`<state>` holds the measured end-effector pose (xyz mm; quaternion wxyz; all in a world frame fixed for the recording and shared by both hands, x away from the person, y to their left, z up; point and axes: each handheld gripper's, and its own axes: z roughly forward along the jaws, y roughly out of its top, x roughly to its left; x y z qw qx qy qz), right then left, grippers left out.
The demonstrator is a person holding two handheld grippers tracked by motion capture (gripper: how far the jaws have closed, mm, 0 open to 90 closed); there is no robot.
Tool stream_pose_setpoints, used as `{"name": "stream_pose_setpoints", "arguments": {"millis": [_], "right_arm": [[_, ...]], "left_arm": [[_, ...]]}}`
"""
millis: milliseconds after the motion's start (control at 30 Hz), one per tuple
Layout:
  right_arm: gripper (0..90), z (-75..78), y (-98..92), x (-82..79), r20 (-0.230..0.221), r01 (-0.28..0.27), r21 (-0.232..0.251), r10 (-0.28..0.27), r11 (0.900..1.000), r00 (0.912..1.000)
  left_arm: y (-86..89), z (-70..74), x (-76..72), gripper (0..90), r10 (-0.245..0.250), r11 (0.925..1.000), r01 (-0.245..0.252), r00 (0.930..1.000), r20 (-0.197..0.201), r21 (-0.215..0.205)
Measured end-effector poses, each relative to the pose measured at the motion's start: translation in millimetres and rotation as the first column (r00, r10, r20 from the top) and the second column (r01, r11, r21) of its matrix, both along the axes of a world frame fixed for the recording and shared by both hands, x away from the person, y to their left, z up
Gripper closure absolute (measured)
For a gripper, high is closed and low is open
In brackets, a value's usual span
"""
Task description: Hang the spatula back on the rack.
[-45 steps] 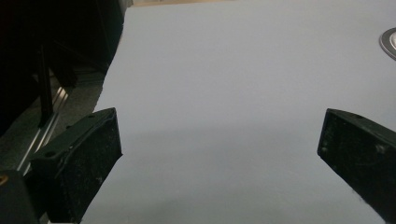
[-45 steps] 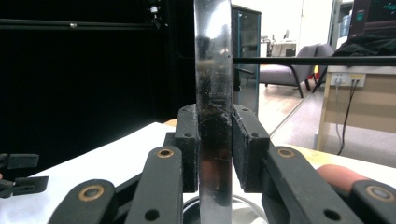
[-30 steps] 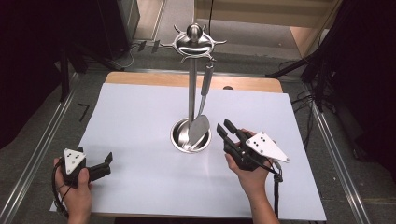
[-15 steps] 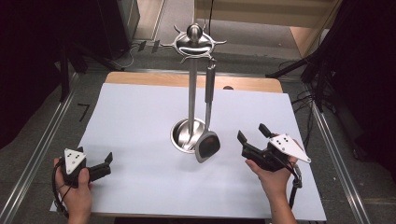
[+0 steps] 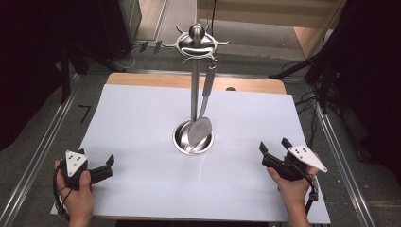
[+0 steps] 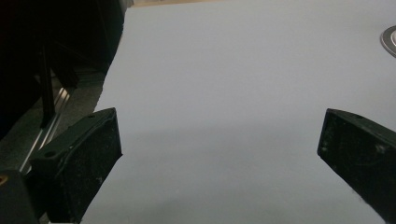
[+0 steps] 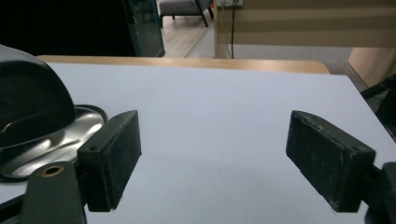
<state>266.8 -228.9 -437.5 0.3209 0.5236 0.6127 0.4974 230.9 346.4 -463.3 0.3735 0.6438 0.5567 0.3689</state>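
Observation:
A steel utensil stand (image 5: 194,85) rises from a round base (image 5: 182,142) in the middle of the white table (image 5: 137,118). A metal spoon (image 5: 201,129) hangs from one of its hooks, its bowl down by the base. My right gripper (image 5: 273,144) rests low at the front right, well clear of the spoon. Its jaws have just been opening and stand wide, open, with nothing between them. In the right gripper view (image 7: 215,126) the spoon's bowl (image 7: 28,107) shows at the far left. My left gripper (image 5: 111,166) is open at the front left, over bare table (image 6: 217,126).
A wooden edge (image 5: 142,79) runs along the back of the table. Metal rails (image 5: 42,156) flank both sides. Dark stands and cables (image 5: 326,80) stand beyond the right rear corner. The stand's base (image 6: 391,39) peeks in at the left gripper view's upper right.
My right gripper let go of the spoon's bowl and pulled back to the right and down. The spoon swung out to the right, then back beside the pole. The left gripper stayed put.

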Motion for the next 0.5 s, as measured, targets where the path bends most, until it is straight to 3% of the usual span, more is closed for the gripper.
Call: {"name": "stream_pose_setpoints", "arguments": {"millis": [267,500], "right_arm": [[19.4,-19.5,-25.4,-3.5,-0.062,0.056,-0.021,-0.057,0.998,0.9964],[19.4,-34.5,-46.7,-6.0,-0.111,0.106,-0.033,-0.109,0.994,0.9878]], "left_arm": [[-0.1,0.0,0.0,0.3,0.001,1.0,-0.001,1.0,0.0,0.001],[0.1,0.1,-0.2,0.2,0.001,1.0,-0.001,1.0,0.0,-0.001]]}}
